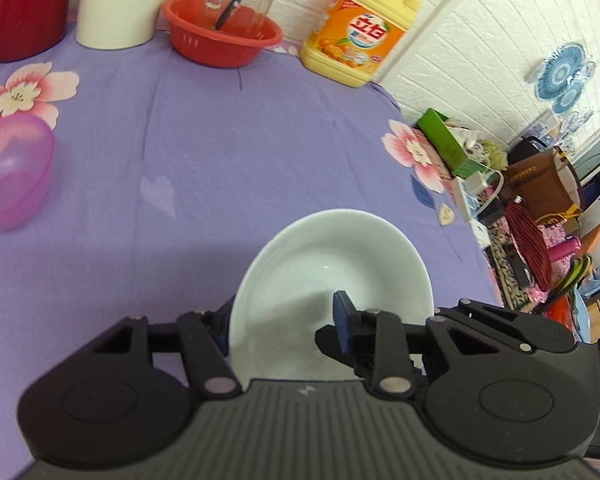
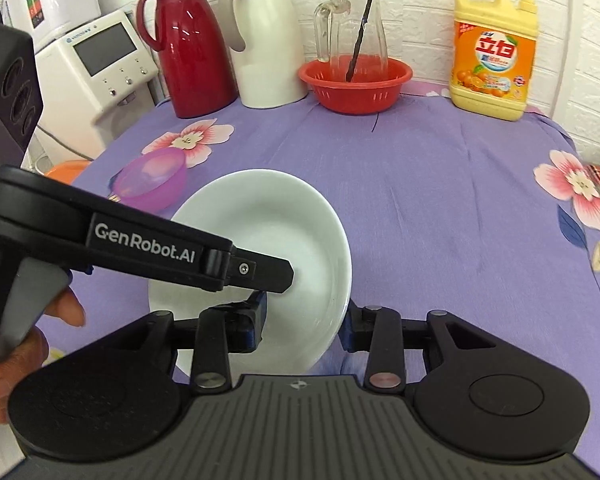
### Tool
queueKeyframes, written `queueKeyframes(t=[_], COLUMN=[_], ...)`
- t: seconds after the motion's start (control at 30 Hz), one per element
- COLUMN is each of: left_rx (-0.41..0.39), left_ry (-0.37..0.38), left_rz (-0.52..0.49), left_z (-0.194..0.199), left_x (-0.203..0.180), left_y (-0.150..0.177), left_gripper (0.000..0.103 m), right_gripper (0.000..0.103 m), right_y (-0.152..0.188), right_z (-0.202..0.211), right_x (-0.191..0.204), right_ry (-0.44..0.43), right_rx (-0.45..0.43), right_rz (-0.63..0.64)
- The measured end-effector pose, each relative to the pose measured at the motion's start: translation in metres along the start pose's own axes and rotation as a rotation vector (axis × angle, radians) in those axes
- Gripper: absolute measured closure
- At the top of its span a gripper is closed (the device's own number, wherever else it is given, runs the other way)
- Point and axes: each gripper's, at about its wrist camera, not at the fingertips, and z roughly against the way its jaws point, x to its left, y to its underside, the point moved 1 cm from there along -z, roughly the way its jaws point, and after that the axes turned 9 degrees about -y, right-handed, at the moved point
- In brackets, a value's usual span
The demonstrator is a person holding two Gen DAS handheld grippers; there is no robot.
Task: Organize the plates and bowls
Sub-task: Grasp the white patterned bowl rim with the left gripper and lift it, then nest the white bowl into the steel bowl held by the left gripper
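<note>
A white ceramic bowl (image 1: 332,264) sits low in the left wrist view, tilted, above the purple cloth. My left gripper (image 1: 280,320) straddles its near rim, one blue pad inside and one outside. In the right wrist view the same white bowl (image 2: 276,216) is at centre. My right gripper (image 2: 304,320) straddles its right rim, one finger inside and one outside. The left gripper (image 2: 260,268) reaches in from the left there. A translucent purple bowl (image 2: 152,180) lies on the cloth at the left; it also shows in the left wrist view (image 1: 12,168).
At the back stand a red thermos (image 2: 188,40), a white thermos (image 2: 264,36), a red basket (image 2: 356,80) holding a glass jug (image 2: 352,20), and a yellow detergent bottle (image 2: 492,48). The table's right edge (image 1: 452,200) drops to floor clutter. A white appliance (image 2: 96,68) stands left.
</note>
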Motion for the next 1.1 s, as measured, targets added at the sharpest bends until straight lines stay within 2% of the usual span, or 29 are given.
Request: queueKeyframes(t=[0.27,0.53,0.63,0.7,0.77,0.87,1.03,1.1], left_rx=[-0.004,0.035,0.042,0.041,0.035,-0.005,-0.075,-0.118], left_ry=[0.037,0.039,0.02,0.009,-0.002,-0.038,0.002,0.002], left_rz=[-0.05,-0.09,-0.107,-0.134,-0.153,-0.187,-0.189,-0.196], left_z=[0.036,0.036,0.031,0.028,0.026,0.031,0.059,0.072], left_x=[-0.036,-0.053,-0.056,-0.057,-0.059,-0.062,-0.064,-0.064], left_y=[0.076,0.131,0.14,0.143,0.143,0.139,0.124,0.121], left_gripper=[0.072,0.072,0.07,0.065,0.05,0.039,0.035,0.033], right_gripper=[0.033,0.033,0.033,0.033,0.033,0.032,0.03,0.026], right_y=[0.062,0.115,0.125,0.128,0.132,0.133,0.132,0.13], right_z=[0.06,0.079,0.078,0.077,0.079,0.086,0.108,0.114], right_x=[0.032,0.039,0.038,0.038,0.038,0.035,0.026,0.023], right_ry=[0.046,0.059,0.048,0.043,0.036,0.055,0.061,0.076], right_rx=[-0.023,-0.015,-0.01,-0.008,-0.015,-0.039,-0.125,-0.151], right_rz=[0.0,-0.047,-0.066,-0.066,-0.068,-0.063,-0.084,-0.084])
